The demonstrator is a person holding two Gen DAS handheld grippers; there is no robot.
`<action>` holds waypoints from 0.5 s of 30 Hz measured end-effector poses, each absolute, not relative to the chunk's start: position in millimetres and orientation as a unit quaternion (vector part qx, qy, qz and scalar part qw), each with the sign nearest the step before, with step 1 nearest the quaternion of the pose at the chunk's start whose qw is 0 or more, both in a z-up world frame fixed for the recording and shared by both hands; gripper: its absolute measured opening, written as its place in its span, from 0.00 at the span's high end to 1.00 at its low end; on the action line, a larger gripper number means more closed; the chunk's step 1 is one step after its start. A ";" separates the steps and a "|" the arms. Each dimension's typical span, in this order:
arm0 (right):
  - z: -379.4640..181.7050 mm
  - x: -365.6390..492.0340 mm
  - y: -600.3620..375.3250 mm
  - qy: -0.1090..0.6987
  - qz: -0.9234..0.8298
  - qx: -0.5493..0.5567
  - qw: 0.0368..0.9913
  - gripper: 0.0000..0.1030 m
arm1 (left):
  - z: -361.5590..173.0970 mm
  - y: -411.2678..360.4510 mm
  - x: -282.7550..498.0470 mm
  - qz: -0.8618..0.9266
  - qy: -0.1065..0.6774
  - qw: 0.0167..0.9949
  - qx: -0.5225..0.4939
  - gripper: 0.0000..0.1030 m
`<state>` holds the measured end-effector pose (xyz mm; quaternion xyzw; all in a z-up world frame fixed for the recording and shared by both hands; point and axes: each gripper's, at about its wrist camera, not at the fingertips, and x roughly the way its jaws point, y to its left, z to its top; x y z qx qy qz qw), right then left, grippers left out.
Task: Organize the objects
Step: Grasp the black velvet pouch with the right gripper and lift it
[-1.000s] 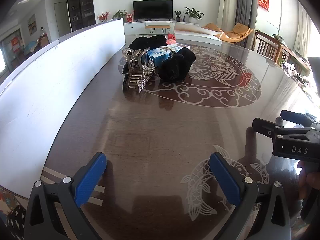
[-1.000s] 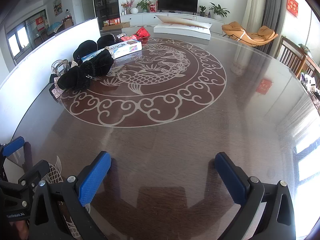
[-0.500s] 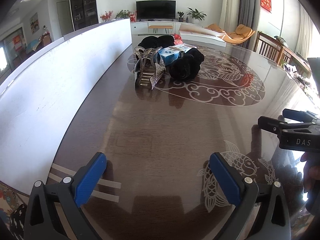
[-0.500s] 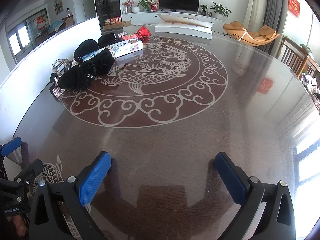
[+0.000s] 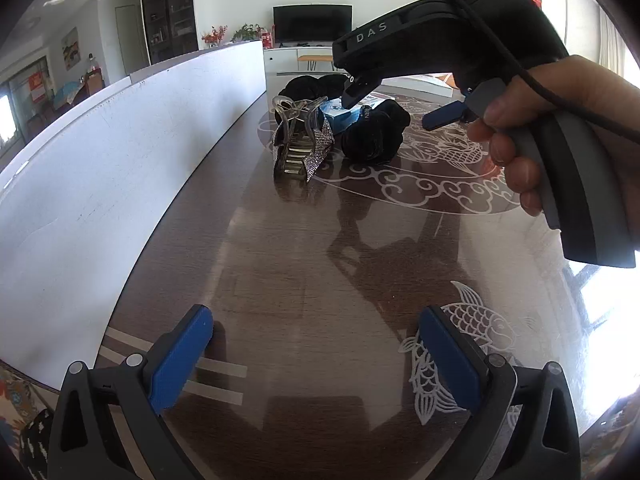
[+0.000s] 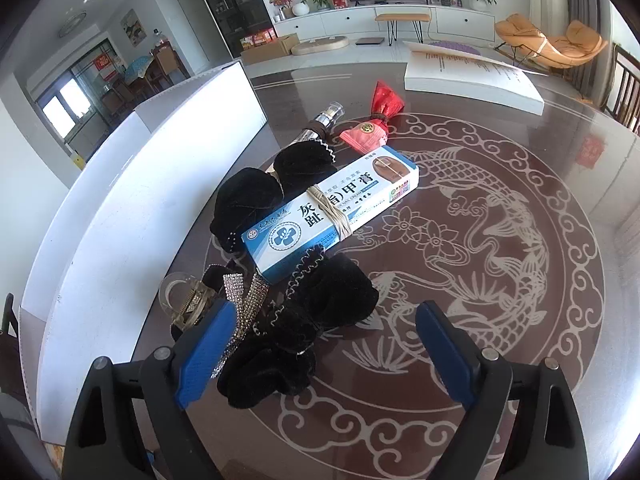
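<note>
**Right gripper poised over the clutter, left held back**

While hovering above the pile, right gripper (image 6: 320,344) spread wide with nothing between its blue pads (image 6: 206,350), probably to take in the bulk of the soft black velvet scrunchie (image 6: 304,320) directly beneath. Seen from the left wrist, tilted nose-down and gripped pistol-style by the right hand (image 5: 560,132), reaching well ahead of the other tool.

Packed tight around that scrunchie: a rhinestone-covered clear plastic hair claw (image 6: 224,300) touching its left side, a blue-and-white cream box bound with rubber bands (image 6: 332,208) lying across a second black scrunchie (image 6: 256,200), then a red foil-wrapped sweet (image 6: 376,120) and a slim silver tube (image 6: 320,124) farther off. All gathered near the white board wall (image 6: 120,208) on the dark glossy table with carp inlay (image 6: 520,280).

Left gripper (image 5: 316,354) likewise released and empty, low over bare tabletop, well apart from the pile; likely waiting.
</note>
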<state>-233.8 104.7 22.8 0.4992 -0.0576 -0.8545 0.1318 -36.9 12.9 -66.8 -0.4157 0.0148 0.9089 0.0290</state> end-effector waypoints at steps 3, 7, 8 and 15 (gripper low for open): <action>5.1 -243.1 98.4 -0.065 -0.838 0.524 0.136 0.39 | -66.7 11.7 -37.2 0.909 0.015 0.031 -0.416 0.00; 9.9 -222.5 114.8 -0.042 -0.852 0.506 0.128 0.52 | -66.7 11.3 -38.6 0.908 0.015 0.029 -0.417 0.00; 10.2 -214.2 123.1 -0.035 -0.854 0.504 0.125 0.52 | -66.8 11.1 -39.1 0.908 0.014 0.029 -0.417 0.00; 17.0 -146.5 193.7 0.040 -0.875 0.475 0.082 0.52 | -68.3 9.6 -42.0 0.909 0.013 0.026 -0.416 0.00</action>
